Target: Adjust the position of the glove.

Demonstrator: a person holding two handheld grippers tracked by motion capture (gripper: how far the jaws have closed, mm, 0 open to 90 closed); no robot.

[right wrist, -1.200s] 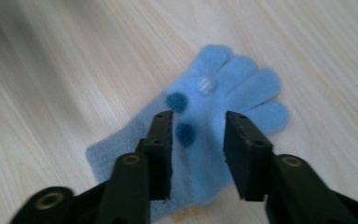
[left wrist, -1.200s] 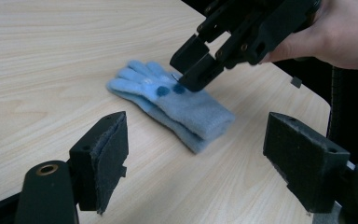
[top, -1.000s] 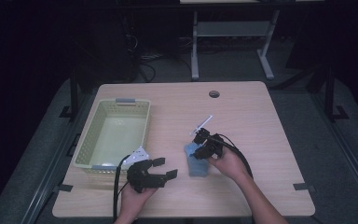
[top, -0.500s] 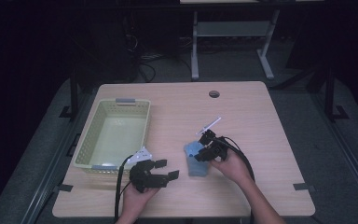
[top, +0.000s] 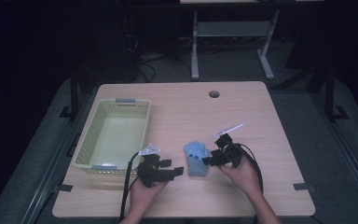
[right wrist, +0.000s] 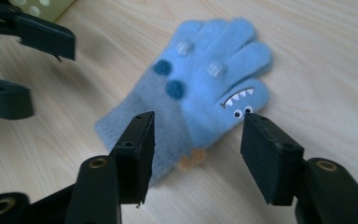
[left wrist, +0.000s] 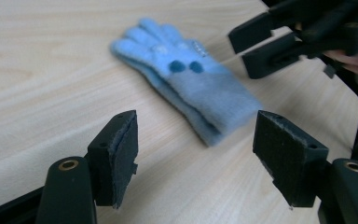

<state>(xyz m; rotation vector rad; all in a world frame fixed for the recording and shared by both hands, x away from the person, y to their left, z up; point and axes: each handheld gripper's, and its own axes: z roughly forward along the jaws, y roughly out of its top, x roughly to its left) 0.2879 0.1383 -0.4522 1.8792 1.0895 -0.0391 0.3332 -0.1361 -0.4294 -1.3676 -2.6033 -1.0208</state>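
Right now the blue glove (top: 196, 157) lies flat on the table (top: 261, 107) between my grippers; my right gripper (right wrist: 196, 140) has just been opening, my left gripper (left wrist: 196, 154) closing slightly, both empty. A shallow pinch could snag one layer.

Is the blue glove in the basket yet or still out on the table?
Out: the blue glove lies flat on the table, right of the basket.

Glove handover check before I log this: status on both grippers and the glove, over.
Left gripper open, just been closing. Right gripper open, just been opening. Blue glove flat on table, free. Basket off left, nothing blocking.
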